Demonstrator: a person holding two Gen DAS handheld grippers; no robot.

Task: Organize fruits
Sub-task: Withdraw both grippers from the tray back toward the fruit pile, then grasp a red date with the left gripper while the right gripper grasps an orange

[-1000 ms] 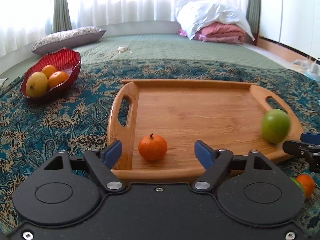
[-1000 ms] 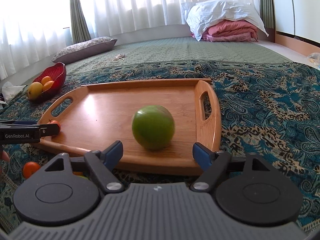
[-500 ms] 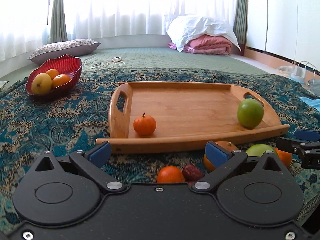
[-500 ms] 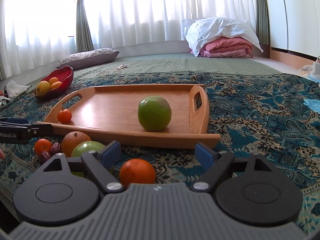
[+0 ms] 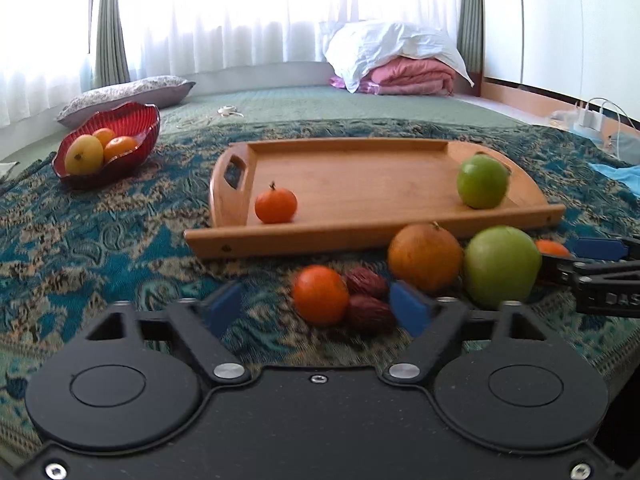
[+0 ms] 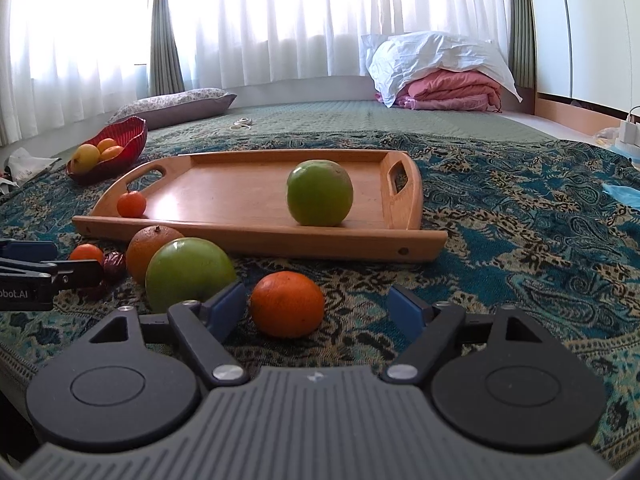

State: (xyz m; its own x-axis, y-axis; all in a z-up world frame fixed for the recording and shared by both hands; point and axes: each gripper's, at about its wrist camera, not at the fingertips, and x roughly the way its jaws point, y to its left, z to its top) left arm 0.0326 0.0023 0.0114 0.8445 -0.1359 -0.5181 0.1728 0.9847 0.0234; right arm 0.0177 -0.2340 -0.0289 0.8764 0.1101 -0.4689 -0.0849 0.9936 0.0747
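Fruits: tangerine [image 5: 276, 204] and green apple [image 6: 320, 194] now on tray [image 5: 352, 176]; we have drawn both claws, left claw [image 5: 316, 308] and right claw [image 6: 316, 306], back wide and empty toward loose pile.

A tray [image 5: 360, 176] lies on a patterned cloth [image 5: 100, 240] spread over the bed. On the tray, a small mandarin [image 5: 276, 205] sits near its left handle and an apple [image 5: 483, 185] near its right end. Before the tray's front edge, on the cloth, lies a cluster of fruit: a mandarin [image 5: 320, 294] at the left, two dates [image 5: 366, 298] just beside it, an orange [image 5: 425, 257] behind them, and a second apple [image 5: 502, 267] touching the orange's right side. Another mandarin [image 6: 287, 304] lies before that apple. Left of the tray, well apart, a bowl [image 5: 132, 128] holds three fruits. A pillow [image 5: 128, 94] lies behind the bowl, and folded bedding [image 5: 400, 64] lies far behind the tray, to the right.
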